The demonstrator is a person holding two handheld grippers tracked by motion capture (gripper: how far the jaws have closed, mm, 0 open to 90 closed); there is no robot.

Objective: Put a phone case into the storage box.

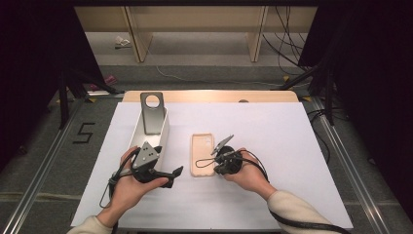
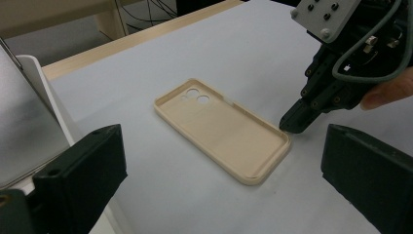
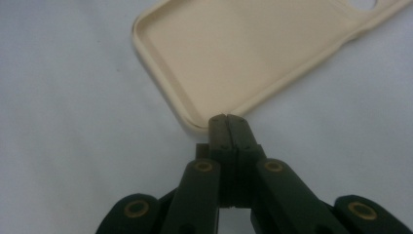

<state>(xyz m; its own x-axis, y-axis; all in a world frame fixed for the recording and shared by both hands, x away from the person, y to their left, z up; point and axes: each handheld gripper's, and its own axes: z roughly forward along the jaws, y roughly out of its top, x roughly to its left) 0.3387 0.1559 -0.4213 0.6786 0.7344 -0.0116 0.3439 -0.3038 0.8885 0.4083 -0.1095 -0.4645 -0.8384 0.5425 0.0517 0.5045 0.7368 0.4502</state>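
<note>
Beige phone case (image 2: 223,128) flat on white table cover (image 1: 272,141), cavity up; right gripper (image 3: 227,118) pressed together at its near corner, likely nudging; left gripper (image 2: 219,195) spread, hovering; push low, slow, along the rim.

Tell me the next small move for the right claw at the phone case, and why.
Probably open the right claw slightly and ease it onto the rim of the beige phone case. Its jaws are shut, tips at the case's near corner edge without gripping it, and the case lies flat, inside up, on the white table cover.
</note>
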